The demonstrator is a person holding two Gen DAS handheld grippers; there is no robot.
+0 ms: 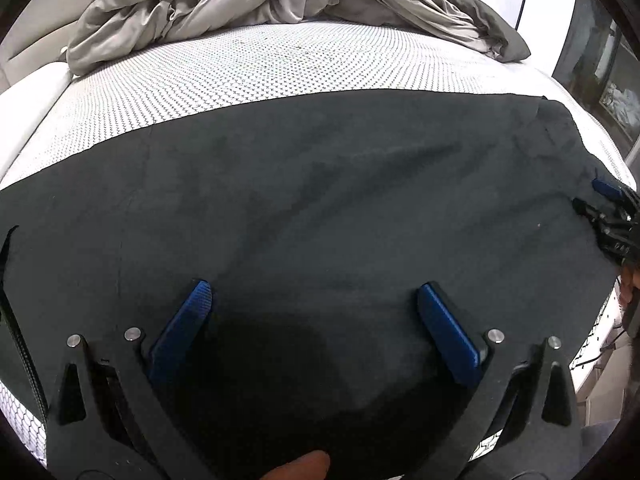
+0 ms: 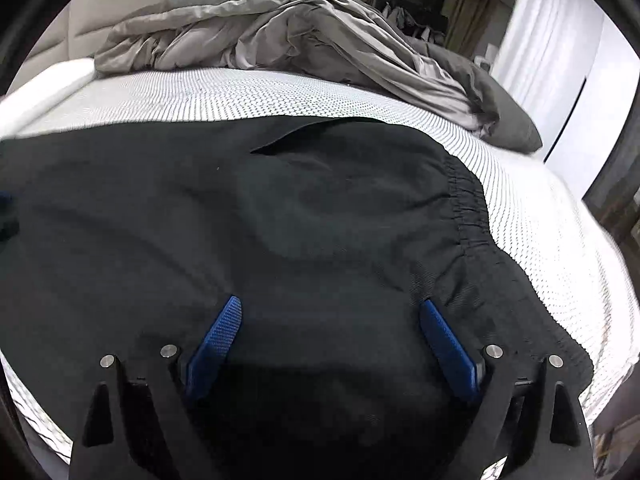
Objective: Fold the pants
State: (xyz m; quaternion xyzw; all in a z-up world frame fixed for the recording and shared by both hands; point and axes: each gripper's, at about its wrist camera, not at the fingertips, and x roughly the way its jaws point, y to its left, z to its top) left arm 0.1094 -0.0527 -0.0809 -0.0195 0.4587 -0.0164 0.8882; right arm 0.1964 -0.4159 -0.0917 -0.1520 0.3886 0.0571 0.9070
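Observation:
Black pants (image 1: 320, 184) lie spread flat across the near part of a bed. In the right wrist view the pants (image 2: 280, 220) show their elastic waistband (image 2: 468, 204) at the right and a pocket slit (image 2: 292, 138) near the far edge. My left gripper (image 1: 314, 292) is open, its blue pads low over the leg part of the pants, holding nothing. My right gripper (image 2: 330, 306) is open over the waist part, empty. The right gripper also shows at the right edge of the left wrist view (image 1: 612, 208).
The mattress (image 1: 256, 64) has a white cover with small black marks. A crumpled grey duvet (image 1: 280, 0) lies at the far end, also seen in the right wrist view (image 2: 300, 40). White curtains (image 2: 560, 40) hang at the right. The bed's right edge (image 2: 600, 280) drops off.

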